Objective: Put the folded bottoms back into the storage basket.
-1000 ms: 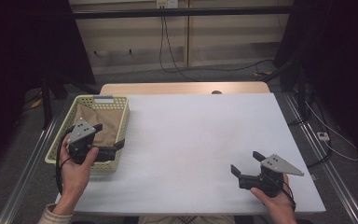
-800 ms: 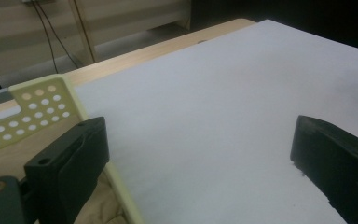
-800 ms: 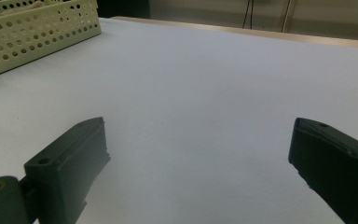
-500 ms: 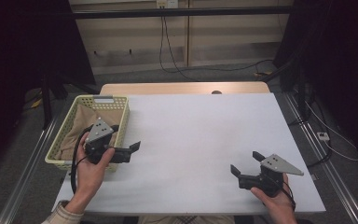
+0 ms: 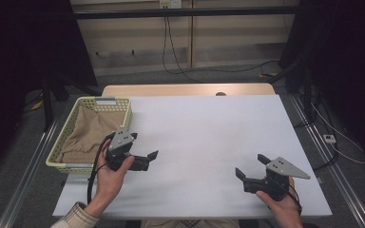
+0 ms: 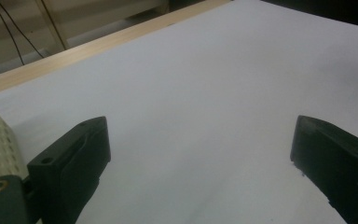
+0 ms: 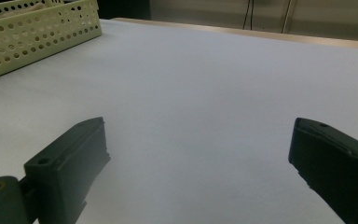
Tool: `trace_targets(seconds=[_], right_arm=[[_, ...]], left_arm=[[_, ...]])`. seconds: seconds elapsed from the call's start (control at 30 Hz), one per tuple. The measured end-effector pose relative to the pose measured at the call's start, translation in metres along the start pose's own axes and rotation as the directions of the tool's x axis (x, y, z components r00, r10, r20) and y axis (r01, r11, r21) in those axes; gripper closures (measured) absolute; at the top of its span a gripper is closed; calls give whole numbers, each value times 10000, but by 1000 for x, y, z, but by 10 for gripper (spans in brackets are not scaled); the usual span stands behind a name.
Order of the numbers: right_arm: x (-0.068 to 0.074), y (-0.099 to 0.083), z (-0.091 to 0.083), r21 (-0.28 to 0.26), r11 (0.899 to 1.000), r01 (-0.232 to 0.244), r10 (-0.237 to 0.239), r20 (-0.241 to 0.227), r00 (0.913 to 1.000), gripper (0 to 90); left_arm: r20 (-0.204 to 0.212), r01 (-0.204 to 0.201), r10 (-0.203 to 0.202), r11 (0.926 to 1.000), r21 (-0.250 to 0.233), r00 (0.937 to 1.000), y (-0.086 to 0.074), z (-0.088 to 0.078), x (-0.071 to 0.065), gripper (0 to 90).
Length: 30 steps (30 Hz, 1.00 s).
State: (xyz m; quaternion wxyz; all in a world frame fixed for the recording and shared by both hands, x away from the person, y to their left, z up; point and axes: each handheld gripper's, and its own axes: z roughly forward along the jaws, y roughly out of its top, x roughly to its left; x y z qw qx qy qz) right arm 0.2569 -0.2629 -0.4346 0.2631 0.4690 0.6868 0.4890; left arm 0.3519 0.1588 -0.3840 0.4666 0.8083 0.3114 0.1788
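Left gripper (image 5: 145,159), jaws apart and empty, hovers just beside the basket (image 5: 66,164); right gripper (image 5: 252,173) likewise spread. Risk: a careless swing clips the basket rim

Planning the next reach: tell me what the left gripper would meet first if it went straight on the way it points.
Likely nothing: the left gripper points right across the bare white table top, jaws open, with no object ahead.

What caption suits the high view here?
Both open grippers, left gripper and right gripper, above the white table, beside a basket holding tan cloth.
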Motion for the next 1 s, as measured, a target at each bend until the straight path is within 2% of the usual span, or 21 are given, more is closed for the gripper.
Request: trace_targets(seconds=[0.03, 0.17, 0.27, 0.33, 0.43, 0.47, 0.57, 0.63, 0.67, 0.73, 0.83, 0.93, 1.0], right_arm=[[0, 0, 0, 5, 10000, 0, 0, -6, 10000, 43], [0, 0, -1, -6, 10000, -16, 16, 12, 10000, 43], [0, 0, -1, -12, 10000, 7, -7, 18, 10000, 43], [0, 0, -1, -5, 10000, 26, -26, 39, 10000, 43], [1, 0, -1, -1, 10000, 53, -53, 70, 10000, 44], [1, 0, -2, -28, 10000, 15, -15, 57, 10000, 44], [2, -1, -3, -55, 10000, 54, -54, 28, 10000, 44], [2, -1, -5, -87, 9999, 62, -62, 27, 10000, 44], [2, -1, -6, -114, 9999, 26, -25, 41, 10000, 44], [2, -1, -6, -117, 9999, 9, -8, 37, 10000, 44], [2, -1, -6, -141, 9999, 11, -11, 63, 10000, 44], [1, -1, -6, -144, 9999, 17, -15, 101, 9999, 44], [1, -1, -6, -136, 9999, 6, -4, 125, 9999, 44]], left_arm=[[46, -23, 23, 10000, -14, 10000, -3, 1, -1, 49], [216, 303, -303, 9995, 2, 9993, -15, 6, -4, 49], [107, 474, -475, 9988, 108, 9988, -24, 8, -6, 49], [38, 450, -451, 9988, 205, 9990, -30, 10, -5, 50], [-93, 372, -370, 9992, 151, 9993, -36, 8, -5, 50], [-59, 464, -463, 9988, 155, 9989, -39, 7, -5, 50], [-27, 447, -446, 9990, 95, 9990, -48, 2, -12, 51], [143, 658, -659, 9978, 45, 9977, -52, 0, -14, 50], [237, 741, -740, 9972, -19, 9970, -54, -1, -14, 50], [28, 655, -654, 9978, -83, 9979, -55, -2, -14, 53], [-77, 801, -802, 9966, -208, 9967, -55, -2, -12, 51], [10, 922, -922, 9954, -269, 9957, -54, -3, -12, 48], [-7, 816, -817, 9963, -268, 9967, -52, -3, -12, 48]])
